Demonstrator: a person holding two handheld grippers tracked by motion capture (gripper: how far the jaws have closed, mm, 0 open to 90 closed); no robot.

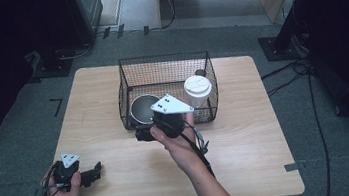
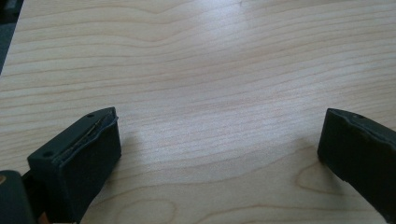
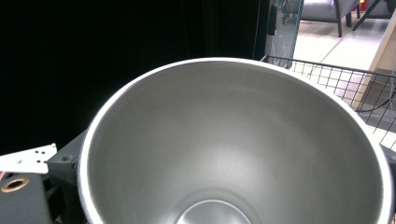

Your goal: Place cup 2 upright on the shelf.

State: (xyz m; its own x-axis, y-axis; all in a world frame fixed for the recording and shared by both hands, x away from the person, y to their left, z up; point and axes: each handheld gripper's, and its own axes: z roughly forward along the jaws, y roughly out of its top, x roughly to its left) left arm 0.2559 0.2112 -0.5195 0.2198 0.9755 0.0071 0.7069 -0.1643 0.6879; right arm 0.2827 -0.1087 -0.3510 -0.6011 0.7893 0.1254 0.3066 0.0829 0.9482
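A steel cup with a dark outside and a pale rim sits at the front left of the black wire basket, its mouth up. My right gripper reaches over the basket's front wall and is shut on the cup. In the right gripper view the cup's bare inside looms close, with a black jaw at each side of it and my right gripper closed around it. My left gripper rests low over the table's front left corner. Its jaws stand wide apart over bare wood, so my left gripper is open and holds nothing.
A white lidded cup stands in the basket's right half. The basket sits at the back middle of the wooden table. Cables trail over the grey floor on the right, and dark stands flank the table's far corners.
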